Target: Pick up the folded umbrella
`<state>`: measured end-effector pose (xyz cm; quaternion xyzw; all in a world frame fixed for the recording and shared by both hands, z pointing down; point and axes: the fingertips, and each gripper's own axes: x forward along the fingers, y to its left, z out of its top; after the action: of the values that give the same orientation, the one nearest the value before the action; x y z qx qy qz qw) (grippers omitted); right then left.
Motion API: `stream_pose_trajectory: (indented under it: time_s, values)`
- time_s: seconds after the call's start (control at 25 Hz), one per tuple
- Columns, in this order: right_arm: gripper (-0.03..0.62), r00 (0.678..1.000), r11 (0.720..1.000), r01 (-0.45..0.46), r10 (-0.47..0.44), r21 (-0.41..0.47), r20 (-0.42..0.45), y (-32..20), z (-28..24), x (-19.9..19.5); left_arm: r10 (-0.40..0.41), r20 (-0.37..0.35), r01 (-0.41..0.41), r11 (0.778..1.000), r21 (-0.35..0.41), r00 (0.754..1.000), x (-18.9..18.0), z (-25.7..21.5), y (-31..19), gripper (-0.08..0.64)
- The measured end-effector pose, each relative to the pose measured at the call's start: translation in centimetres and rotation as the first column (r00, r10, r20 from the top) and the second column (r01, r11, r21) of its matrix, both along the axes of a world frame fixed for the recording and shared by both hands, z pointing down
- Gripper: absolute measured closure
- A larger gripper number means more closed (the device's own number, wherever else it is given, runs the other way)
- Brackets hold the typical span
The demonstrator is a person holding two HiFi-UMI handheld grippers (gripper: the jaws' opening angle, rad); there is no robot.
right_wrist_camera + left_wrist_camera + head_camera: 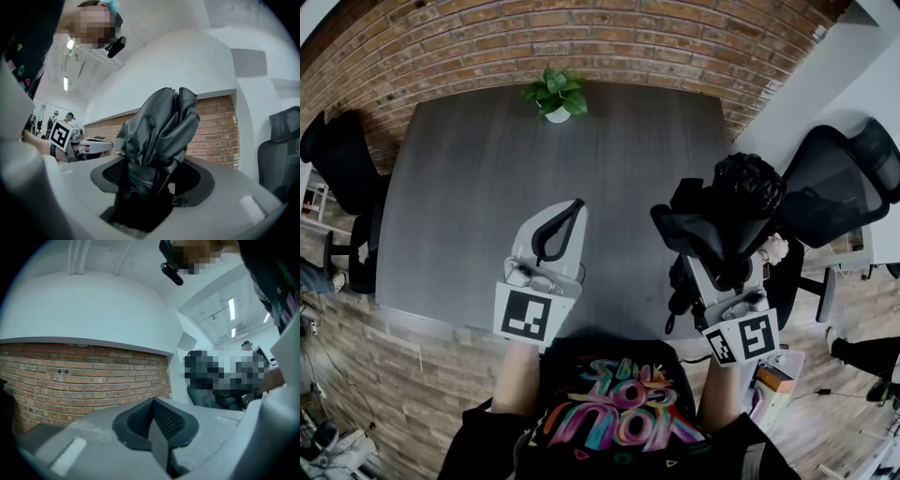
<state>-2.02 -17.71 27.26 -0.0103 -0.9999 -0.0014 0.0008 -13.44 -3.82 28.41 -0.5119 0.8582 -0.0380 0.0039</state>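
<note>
Grey table (469, 206) below a brick wall (581, 37), plant (556, 94) at 12 o'clock. Right gripper (152, 180) clamps the folded umbrella (736, 211), held aloft at 3 o'clock. Left gripper (152, 404) at 6 o'clock, 2 jaws pressed together, empty.

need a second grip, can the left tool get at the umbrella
Probably yes: nothing stands between the left tool and the folded umbrella in the right tool; left jaws are shut.

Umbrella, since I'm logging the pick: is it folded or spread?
Folded. The umbrella is a gathered bundle of dark fabric with no ribs fanned out, clamped upright in the right claw.
</note>
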Motion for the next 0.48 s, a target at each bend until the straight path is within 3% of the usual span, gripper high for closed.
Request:
stream_pose_trajectory:
  time_s: [0.48]
  values:
    - [0.313,1.000,1.000,0.009,-0.009,-0.007,-0.002,-0.05,0.16,0.04,-0.002,-0.010,0.002,1.000,0.000,1.000,0.21,0.25,-0.33,0.571]
